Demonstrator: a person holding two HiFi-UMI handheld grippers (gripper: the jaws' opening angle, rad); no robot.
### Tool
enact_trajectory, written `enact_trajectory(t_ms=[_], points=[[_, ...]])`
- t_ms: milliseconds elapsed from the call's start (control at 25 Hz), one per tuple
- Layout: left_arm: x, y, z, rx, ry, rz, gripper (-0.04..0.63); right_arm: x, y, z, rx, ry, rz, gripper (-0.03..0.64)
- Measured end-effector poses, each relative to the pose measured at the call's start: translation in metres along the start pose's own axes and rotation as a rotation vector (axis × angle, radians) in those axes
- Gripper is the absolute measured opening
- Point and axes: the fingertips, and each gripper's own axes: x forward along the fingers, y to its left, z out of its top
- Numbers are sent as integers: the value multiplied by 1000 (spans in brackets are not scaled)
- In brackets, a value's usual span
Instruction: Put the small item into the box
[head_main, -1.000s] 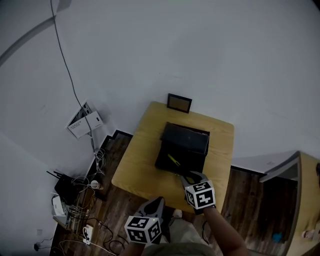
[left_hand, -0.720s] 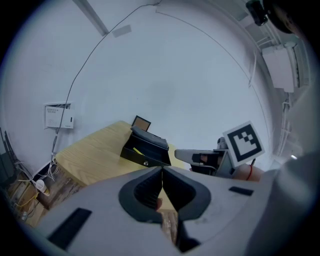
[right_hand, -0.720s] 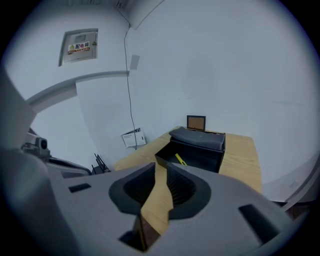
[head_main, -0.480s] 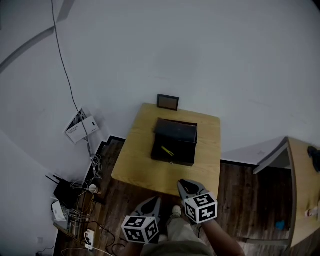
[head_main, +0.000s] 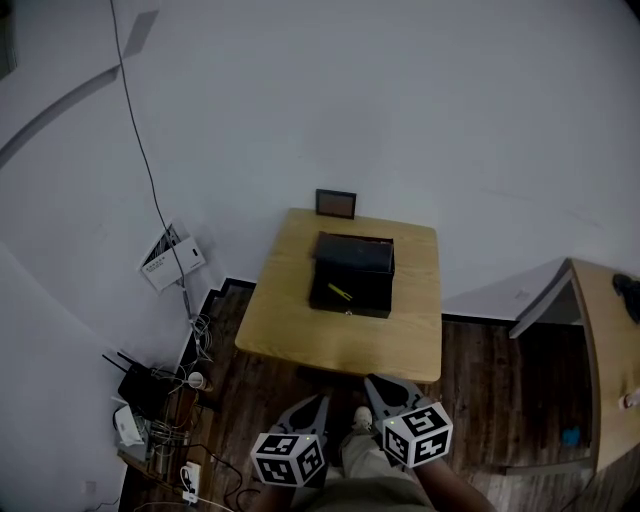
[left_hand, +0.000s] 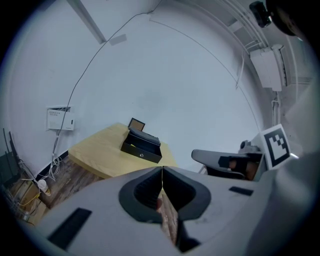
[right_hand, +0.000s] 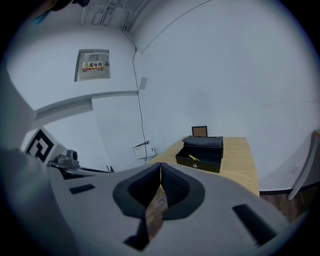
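On the wooden table (head_main: 290, 330) in the head view, the yellow small item (head_main: 341, 292) lies inside the open black box (head_main: 365, 309), well apart from both grippers. Left gripper view: the left gripper (left_hand: 162, 170) has its jaws pressed together, empty. Right gripper view: the right gripper (right_hand: 160, 167) is likewise clenched on nothing.

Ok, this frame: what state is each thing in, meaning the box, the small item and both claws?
box, open, standing on the table.
small yellow item, lying inside the box.
left claw, shut, nothing between the jaws.
right claw, shut, nothing between the jaws.
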Motion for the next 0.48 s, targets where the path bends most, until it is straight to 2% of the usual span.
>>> enact_trajectory(t_ms=[480], points=[[-24,2,-15,7,-7,4,3,-30,22,-12,-5,-36,2,0]])
